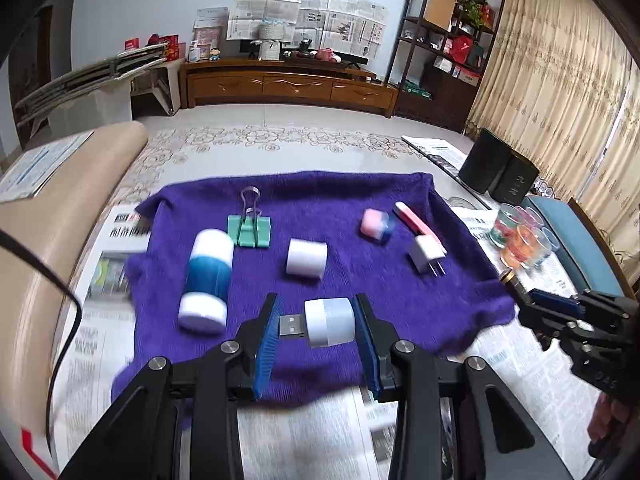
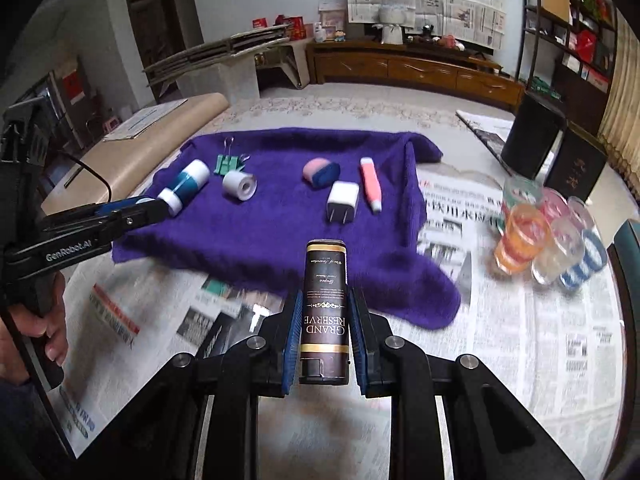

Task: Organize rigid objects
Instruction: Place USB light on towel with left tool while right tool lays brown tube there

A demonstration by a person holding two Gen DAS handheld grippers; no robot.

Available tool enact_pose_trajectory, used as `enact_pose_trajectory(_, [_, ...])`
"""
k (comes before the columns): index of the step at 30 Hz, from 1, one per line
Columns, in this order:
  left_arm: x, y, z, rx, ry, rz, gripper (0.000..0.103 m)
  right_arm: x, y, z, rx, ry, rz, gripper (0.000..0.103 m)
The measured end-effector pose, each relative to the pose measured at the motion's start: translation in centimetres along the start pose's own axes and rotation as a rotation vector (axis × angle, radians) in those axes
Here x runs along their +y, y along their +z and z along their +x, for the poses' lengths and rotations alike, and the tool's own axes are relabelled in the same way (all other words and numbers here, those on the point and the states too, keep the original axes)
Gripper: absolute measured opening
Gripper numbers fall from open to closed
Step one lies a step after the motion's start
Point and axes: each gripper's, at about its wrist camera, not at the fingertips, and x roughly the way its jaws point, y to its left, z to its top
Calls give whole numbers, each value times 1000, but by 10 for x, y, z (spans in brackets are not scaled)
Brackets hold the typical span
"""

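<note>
Fingers of my left gripper [image 1: 316, 320] are spread around a small USB light [image 1: 320, 322], its plug facing the left finger, with a gap on the plug side, low over the purple towel [image 1: 360, 300]. My right gripper [image 2: 324, 320] fingers clamp a dark brown bottle [image 2: 325, 312] above the newspaper-covered tabletop [image 2: 520, 340]. Beyond my left fingers lie a white roll [image 1: 306, 260], a blue-and-white bottle [image 1: 208, 276], a green binder clip [image 1: 250, 230] and a charger plug [image 1: 426, 254].

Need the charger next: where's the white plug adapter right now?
The white cube-shaped plug adapter lies on the purple cloth, right side in both wrist views, prongs toward the cameras, between the pink-and-blue eraser and the pink-and-white pen-like stick.
</note>
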Motion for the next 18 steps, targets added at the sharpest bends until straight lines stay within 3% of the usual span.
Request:
enact_pose_trajectory(7, [5, 10, 35, 44, 17, 17, 34, -5, 31, 10, -22, 6, 17, 23])
enact_pose_trajectory(18, [13, 8, 50, 69, 17, 4, 34, 20, 81, 55, -16, 73, -36, 23])
